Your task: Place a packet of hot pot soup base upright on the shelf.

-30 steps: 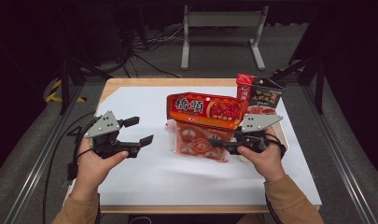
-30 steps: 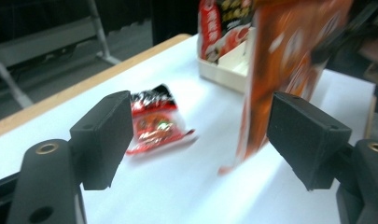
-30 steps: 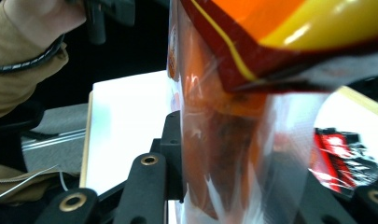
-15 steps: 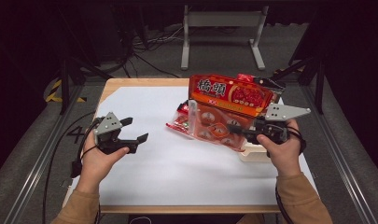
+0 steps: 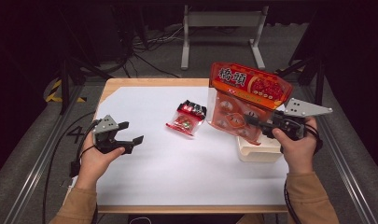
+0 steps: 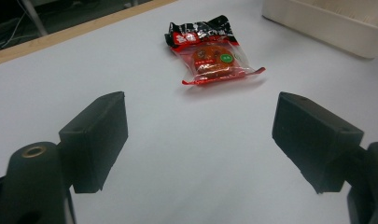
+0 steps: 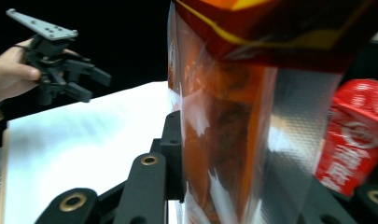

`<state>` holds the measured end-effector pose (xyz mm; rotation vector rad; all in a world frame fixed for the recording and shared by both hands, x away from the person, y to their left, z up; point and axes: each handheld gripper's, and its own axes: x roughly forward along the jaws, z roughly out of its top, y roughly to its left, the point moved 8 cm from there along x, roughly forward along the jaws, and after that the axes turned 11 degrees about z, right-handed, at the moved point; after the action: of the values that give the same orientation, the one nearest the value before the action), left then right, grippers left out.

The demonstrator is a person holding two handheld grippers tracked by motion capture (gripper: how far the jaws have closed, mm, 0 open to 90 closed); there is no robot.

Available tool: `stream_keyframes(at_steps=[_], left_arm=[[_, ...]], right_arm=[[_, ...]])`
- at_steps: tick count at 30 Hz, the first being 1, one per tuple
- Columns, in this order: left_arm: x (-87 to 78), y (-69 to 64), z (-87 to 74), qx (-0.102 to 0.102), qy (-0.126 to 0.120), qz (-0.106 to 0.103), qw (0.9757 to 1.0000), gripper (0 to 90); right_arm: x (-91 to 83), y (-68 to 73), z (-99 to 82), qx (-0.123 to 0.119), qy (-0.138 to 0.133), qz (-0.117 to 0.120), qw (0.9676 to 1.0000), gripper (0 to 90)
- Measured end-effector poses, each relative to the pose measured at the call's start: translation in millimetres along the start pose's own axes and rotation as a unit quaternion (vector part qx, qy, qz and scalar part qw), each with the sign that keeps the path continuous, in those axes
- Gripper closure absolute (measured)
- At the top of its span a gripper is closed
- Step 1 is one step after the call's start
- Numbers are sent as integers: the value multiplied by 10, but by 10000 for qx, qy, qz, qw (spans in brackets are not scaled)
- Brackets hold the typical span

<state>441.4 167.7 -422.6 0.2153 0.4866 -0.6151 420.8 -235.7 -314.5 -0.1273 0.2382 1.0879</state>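
A large red snack bag (image 5: 245, 100) with a clear lower half hangs upright above the table's right side. My right gripper (image 5: 253, 123) is shut on its lower part, and in the right gripper view the bag (image 7: 233, 140) sits pinched between the black jaws. A small red and black packet (image 5: 186, 117) lies flat on the white sheet at mid-table. My left gripper (image 5: 132, 133) hovers low at the left, open, its jaws having just been widening with nothing between them. In the left gripper view the packet (image 6: 212, 53) lies ahead of the gripper (image 6: 200, 140).
A cream tray (image 5: 259, 151) sits at the right under the bag, and its wall (image 6: 336, 23) shows in the left gripper view. A red pack (image 7: 359, 140) lies beyond the bag. A white sheet (image 5: 177, 177) covers the wooden table (image 5: 154, 82).
My right gripper carried the big bag rightward and up over the tray, uncovering the small packet. My left hand dropped lower and drew back toward the near left.
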Motion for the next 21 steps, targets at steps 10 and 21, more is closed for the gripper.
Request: stream_keyframes(at_steps=[10,21], left_arm=[[59,95,-114,-143,195,95,9997,168],[127,145,-193,-198,280,103,9994,162]], right_arm=[[-266,-203,-7,56,-109,-438,9990,701],[-403,-323,-60,116,-135,-824,9964,701]])
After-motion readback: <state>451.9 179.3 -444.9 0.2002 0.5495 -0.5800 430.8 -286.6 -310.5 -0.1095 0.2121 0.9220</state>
